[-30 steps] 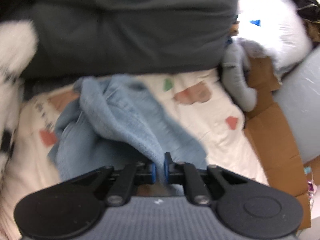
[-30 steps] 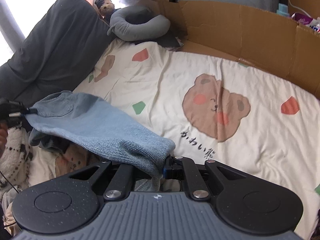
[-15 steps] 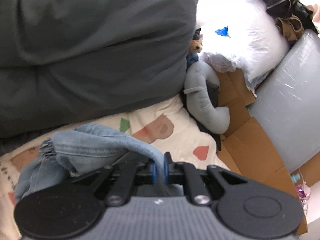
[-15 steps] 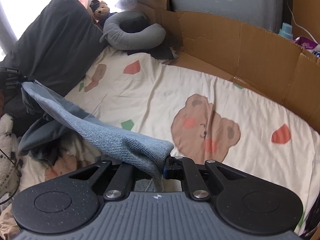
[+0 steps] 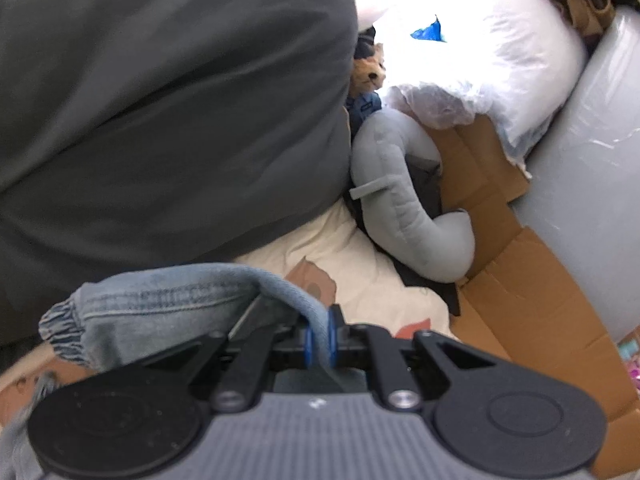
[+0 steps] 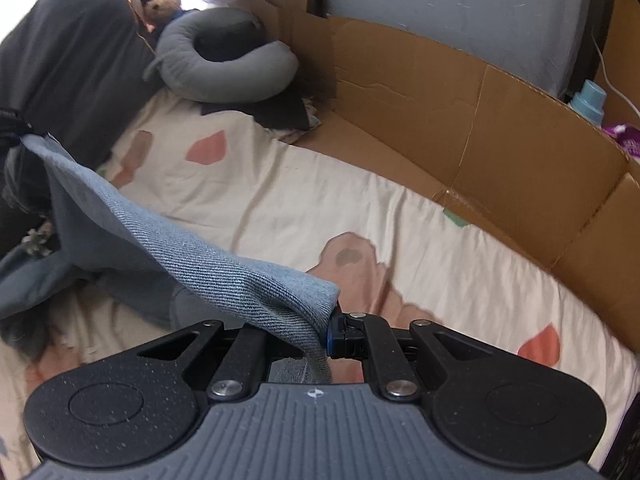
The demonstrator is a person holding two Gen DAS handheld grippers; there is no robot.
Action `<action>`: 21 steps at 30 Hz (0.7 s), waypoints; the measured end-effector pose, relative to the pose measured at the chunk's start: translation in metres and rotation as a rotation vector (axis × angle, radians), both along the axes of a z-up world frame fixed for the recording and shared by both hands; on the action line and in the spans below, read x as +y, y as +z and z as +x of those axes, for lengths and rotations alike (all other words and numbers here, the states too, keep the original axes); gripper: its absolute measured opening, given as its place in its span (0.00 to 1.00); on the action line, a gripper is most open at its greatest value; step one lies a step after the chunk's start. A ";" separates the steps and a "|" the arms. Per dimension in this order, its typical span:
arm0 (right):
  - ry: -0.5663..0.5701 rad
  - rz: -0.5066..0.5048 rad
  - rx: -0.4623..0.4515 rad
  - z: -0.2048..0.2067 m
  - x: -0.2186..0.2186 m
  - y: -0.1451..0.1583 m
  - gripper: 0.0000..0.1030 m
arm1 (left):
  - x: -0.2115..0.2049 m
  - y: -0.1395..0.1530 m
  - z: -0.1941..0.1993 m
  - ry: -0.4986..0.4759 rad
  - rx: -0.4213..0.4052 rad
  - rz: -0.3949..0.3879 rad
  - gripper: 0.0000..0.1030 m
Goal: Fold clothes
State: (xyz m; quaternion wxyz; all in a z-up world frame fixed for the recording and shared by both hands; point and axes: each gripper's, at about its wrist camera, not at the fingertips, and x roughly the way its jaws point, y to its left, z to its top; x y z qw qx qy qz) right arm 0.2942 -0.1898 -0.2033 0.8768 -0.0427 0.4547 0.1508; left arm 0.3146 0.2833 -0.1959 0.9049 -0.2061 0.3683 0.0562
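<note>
While clamped, jeans (image 6: pixel 168 236) lengthwise between grippers.

Item count, both views combined:

- Denim garment (image 6: pixel 168 248) — one, light blue.
- Grippers — two: the left gripper (image 5: pixel 318 336) and the right gripper (image 6: pixel 328 338).
- Dark grey pillow (image 5: pixel 168 112) — one.
- Grey neck pillow (image 6: pixel 224 64) — one.
- Teddy bear (image 6: pixel 162 2) — one.
- Cardboard wall (image 6: pixel 460 120) — one run of joined panels.
- Printed bedsheet (image 6: pixel 320 200) — one.
- Blue-capped bottle (image 6: pixel 590 100) — one.
</note>
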 end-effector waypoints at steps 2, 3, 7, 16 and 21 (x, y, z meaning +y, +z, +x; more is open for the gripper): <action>0.005 -0.030 0.003 0.017 0.003 -0.006 0.07 | -0.003 -0.006 0.018 0.005 0.006 0.011 0.08; 0.006 -0.044 0.004 0.025 0.005 -0.009 0.07 | -0.003 -0.009 0.026 0.010 0.011 0.014 0.08; -0.013 -0.063 0.025 0.061 0.007 -0.021 0.07 | -0.009 -0.026 0.057 0.034 0.038 0.046 0.08; -0.103 -0.092 0.054 0.122 0.017 -0.052 0.12 | -0.024 -0.070 0.109 0.052 0.166 0.150 0.25; -0.161 -0.098 0.034 0.129 0.008 -0.054 0.60 | -0.037 -0.069 0.098 0.015 0.147 0.219 0.67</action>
